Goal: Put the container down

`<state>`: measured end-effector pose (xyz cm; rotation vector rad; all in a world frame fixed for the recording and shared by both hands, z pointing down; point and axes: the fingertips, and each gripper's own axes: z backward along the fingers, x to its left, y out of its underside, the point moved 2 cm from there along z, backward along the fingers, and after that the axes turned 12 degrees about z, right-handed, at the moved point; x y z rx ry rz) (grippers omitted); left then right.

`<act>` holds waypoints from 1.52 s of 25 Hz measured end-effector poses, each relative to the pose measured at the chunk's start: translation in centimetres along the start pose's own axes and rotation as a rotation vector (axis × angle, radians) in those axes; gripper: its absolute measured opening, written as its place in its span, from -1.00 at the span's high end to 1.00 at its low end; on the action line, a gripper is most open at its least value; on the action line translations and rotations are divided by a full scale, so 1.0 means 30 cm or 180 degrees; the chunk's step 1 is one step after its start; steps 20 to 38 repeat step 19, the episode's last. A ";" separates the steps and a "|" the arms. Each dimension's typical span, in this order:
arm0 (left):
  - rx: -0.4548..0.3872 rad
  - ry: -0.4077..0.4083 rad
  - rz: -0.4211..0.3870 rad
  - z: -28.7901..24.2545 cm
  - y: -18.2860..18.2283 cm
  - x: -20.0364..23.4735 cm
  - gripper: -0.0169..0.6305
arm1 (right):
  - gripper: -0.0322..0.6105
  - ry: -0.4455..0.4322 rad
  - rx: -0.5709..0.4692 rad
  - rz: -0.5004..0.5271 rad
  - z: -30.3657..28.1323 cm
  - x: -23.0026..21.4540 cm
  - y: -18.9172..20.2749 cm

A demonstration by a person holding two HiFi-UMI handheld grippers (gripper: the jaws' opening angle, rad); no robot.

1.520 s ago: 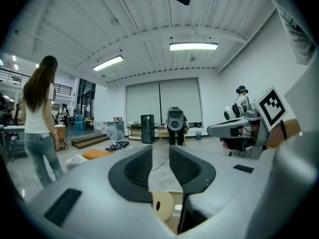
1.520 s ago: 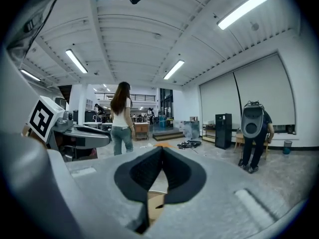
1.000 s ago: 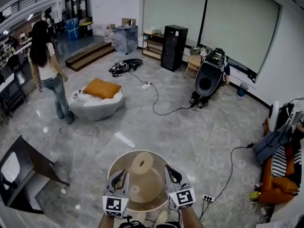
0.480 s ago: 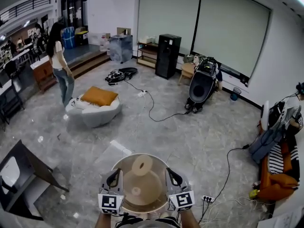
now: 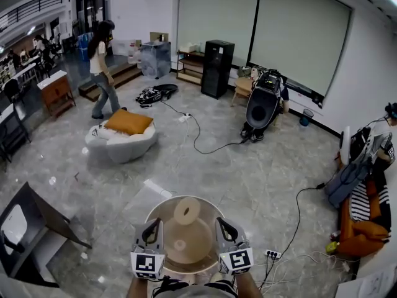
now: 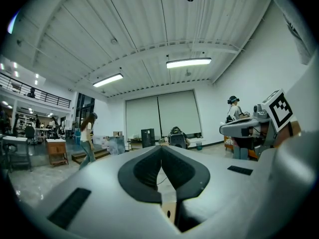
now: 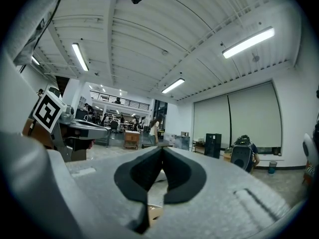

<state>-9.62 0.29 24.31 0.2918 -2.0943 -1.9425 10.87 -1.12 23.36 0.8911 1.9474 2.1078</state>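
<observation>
Two grippers pinch one round tan container (image 5: 200, 244) at 6 o'clock in the head view. One, the left gripper (image 5: 152, 226), is shut on its rim at 9 o'clock. The right gripper (image 5: 222, 223) is shut on it at 3 o'clock. Two pale rolls (image 5: 186, 211) sit inside. One person (image 5: 101, 67) stands at 11 o'clock.

The container (image 5: 200, 238) looks like smooth, translucent tan plastic. The floor (image 5: 260, 172) is glossy grey stone-look tile. At 10 o'clock, an orange cloth cushion (image 5: 129, 121) lies on a matt white fabric beanbag (image 5: 124, 146).
</observation>
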 end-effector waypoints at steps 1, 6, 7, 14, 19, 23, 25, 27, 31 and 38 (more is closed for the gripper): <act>-0.0002 0.0011 -0.0010 0.002 -0.001 -0.002 0.89 | 0.90 0.0007 -0.0008 -0.0006 0.002 0.002 0.000; 0.0016 0.0043 -0.0036 0.021 0.006 -0.005 0.89 | 0.90 0.0025 -0.0012 -0.0018 0.007 0.021 0.001; 0.0018 0.0044 -0.0035 0.025 0.009 -0.003 0.89 | 0.90 0.0029 -0.0011 -0.0019 0.009 0.025 0.002; 0.0025 0.0055 0.0001 0.041 0.021 -0.007 0.89 | 0.90 0.0075 -0.0006 -0.0045 0.020 0.027 0.002; 0.0041 0.0068 -0.0035 0.046 0.023 -0.013 0.89 | 0.90 0.0090 -0.0014 -0.0043 0.029 0.022 0.003; 0.0041 0.0068 -0.0035 0.046 0.023 -0.013 0.89 | 0.90 0.0090 -0.0014 -0.0043 0.029 0.022 0.003; 0.0041 0.0068 -0.0035 0.046 0.023 -0.013 0.89 | 0.90 0.0090 -0.0014 -0.0043 0.029 0.022 0.003; 0.0041 0.0068 -0.0035 0.046 0.023 -0.013 0.89 | 0.90 0.0090 -0.0014 -0.0043 0.029 0.022 0.003; 0.0041 0.0068 -0.0035 0.046 0.023 -0.013 0.89 | 0.90 0.0090 -0.0014 -0.0043 0.029 0.022 0.003; 0.0041 0.0068 -0.0035 0.046 0.023 -0.013 0.89 | 0.90 0.0090 -0.0014 -0.0043 0.029 0.022 0.003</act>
